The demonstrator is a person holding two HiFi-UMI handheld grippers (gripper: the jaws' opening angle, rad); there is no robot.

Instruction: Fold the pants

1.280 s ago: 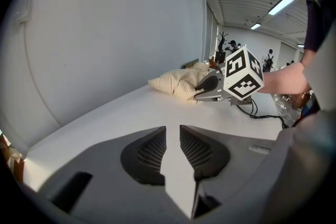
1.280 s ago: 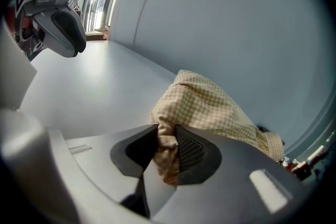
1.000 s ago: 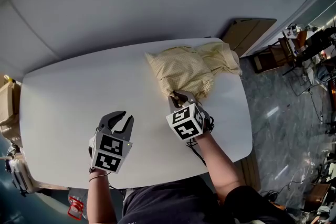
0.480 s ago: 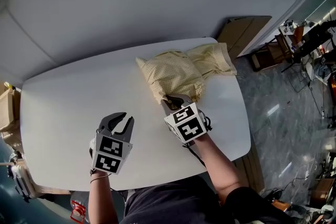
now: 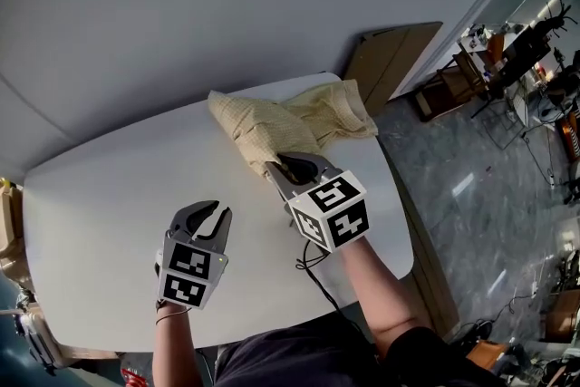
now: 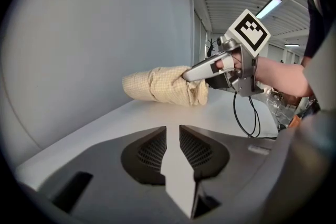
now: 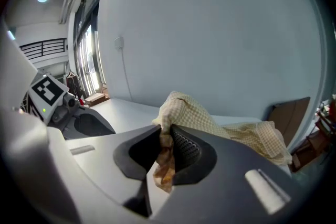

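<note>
Nearest the person, the left tongs [image 5: 218, 211] are held over the near middle of the white table [image 5: 109, 222]. Their jaws stand apart and have just been closing a little. Nothing is between them, and only bare table shows in the gap in the left gripper view.

Further out and to the right, the right tongs [image 5: 294, 166] are clamped on a fold of the pants [image 5: 272, 127]. In the right gripper view a tuft of the yellow checked cloth is seen pinched between the pads and hanging below them.

Beyond that grip the pants are bunched into a crumpled roll on the far right part of the table. Their long axis runs roughly across the table, from a blunt end at far centre to a looser end at the far right edge. The legs and waistband cannot be told apart.

The coming move is judged to turn on one relation. The cloth lies ahead and to the right of the free left tongs, well apart from them. Its blunt far-centre end is the part on the left tongs' side, so a reach forward would be called for to spread the bundle out.
</note>
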